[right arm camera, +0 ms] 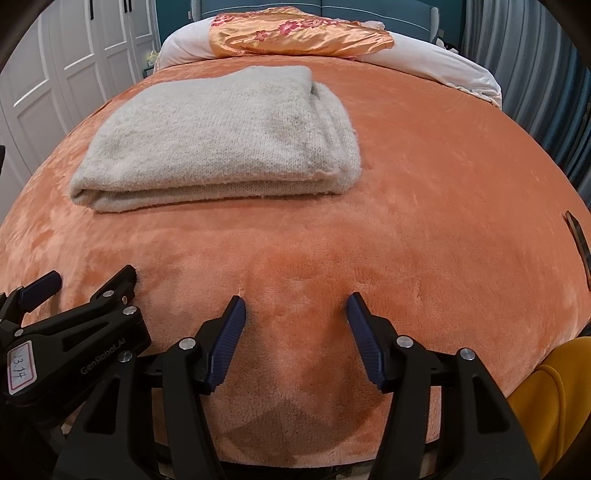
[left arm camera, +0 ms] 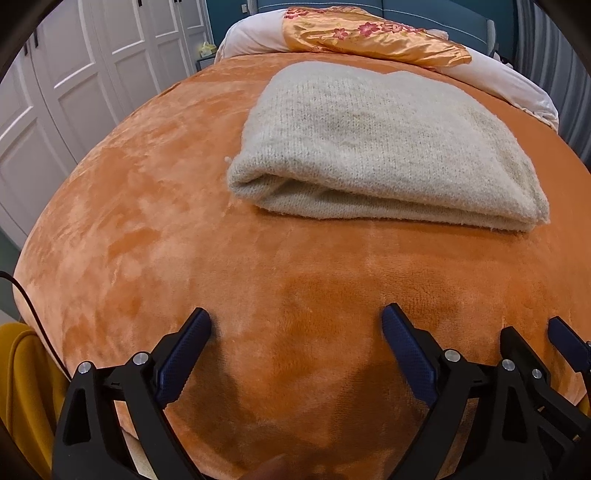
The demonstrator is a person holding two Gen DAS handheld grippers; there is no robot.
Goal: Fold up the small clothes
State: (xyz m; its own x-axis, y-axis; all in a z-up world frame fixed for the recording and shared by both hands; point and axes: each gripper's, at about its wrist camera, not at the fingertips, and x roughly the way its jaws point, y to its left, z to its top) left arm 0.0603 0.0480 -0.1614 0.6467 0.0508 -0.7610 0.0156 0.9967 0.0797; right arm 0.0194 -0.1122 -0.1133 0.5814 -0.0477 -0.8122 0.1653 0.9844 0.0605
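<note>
Bed (left arm camera: 147, 229) with orange fleece blanket (right arm camera: 424, 206) fills both views. Folded cream knit sweater (left arm camera: 380, 147) lies flat mid-bed, touched by neither tongs. Pillow (right arm camera: 436, 59) with orange floral cover (right arm camera: 295, 35) at head end. Left tongs (left arm camera: 295, 328) apart, empty, near the bed's near edge; right tongs (right arm camera: 295, 310) apart, empty, just beside them.

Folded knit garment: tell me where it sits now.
The folded knit garment lies on the orange blanket, ahead of both open grippers, right of centre in the left wrist view, and short of the floral pillow.
</note>
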